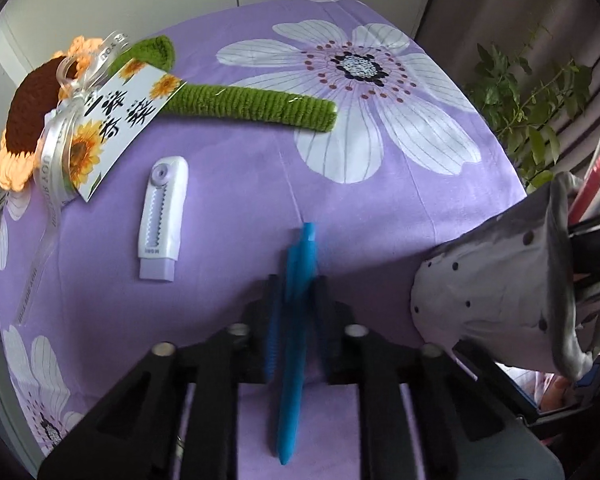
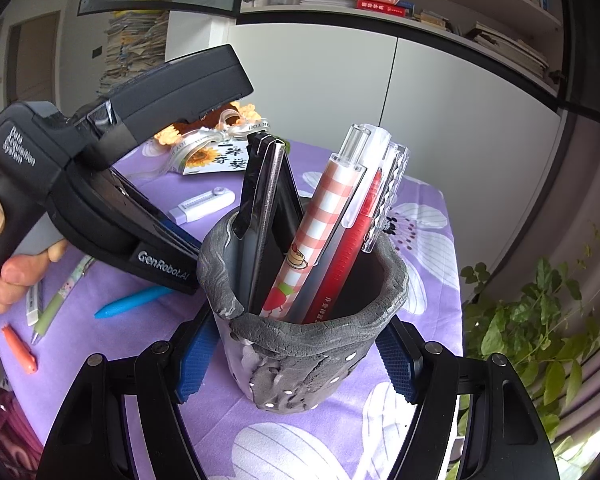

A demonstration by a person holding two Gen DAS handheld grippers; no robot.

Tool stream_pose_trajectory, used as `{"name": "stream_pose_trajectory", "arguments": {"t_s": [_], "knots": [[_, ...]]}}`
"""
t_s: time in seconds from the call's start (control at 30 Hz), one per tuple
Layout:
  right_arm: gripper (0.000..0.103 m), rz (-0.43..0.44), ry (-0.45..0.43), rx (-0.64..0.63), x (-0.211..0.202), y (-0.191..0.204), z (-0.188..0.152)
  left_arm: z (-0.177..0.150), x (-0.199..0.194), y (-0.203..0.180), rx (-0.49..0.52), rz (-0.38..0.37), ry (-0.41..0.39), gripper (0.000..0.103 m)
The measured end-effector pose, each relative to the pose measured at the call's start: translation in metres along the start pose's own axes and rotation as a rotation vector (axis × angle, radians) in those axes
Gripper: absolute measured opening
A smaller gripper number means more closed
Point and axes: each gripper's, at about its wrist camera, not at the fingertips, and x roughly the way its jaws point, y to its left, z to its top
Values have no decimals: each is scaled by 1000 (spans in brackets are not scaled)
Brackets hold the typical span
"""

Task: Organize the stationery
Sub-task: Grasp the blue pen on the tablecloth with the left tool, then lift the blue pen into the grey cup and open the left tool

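Between the left gripper's fingers lies the blue pen.

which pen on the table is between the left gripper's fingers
The blue pen. The left gripper is shut on it, while the green pen and orange pen lie loose on the cloth.

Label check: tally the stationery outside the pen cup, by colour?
Blue pen: 1
Green pen: 1
White slider eraser and white stick: 2
Orange stick: 1
Total: 5, not counting what is in the pen cup
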Motion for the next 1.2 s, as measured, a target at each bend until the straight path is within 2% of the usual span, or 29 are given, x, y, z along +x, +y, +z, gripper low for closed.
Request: {"name": "stream_pose_trajectory", "arguments": {"t_s": [0.13,0.33,0.47,0.63,0.73,0.83,0.97,1.1,1.2], "knots": [[73,-2,0,-1,0,0,0,-2,-5,0,2,-39,5,11],[73,-4,0,-3,0,0,0,-6,-58,8,-17,-71,-120,11],[73,-4,0,-3,0,0,0,-12,-116,14,-31,-123,-267,11],[73,-8,0,-7,0,1,0,-11,-177,-1,-15,-194,-506,11],[73,-12,-1,-11,0,3,0,1,-184,-14,8,-228,-557,11],[73,-19,-2,-19,-1,5,0,16,-176,-27,11,-264,-539,11],[73,-24,-2,-22,-3,8,0,31,-166,-39,21,-249,-563,11],[73,-16,0,-14,-3,6,0,38,-162,-45,23,-288,-590,11],[73,-8,2,-4,-2,3,1,41,-159,-49,21,-286,-623,11]]}}
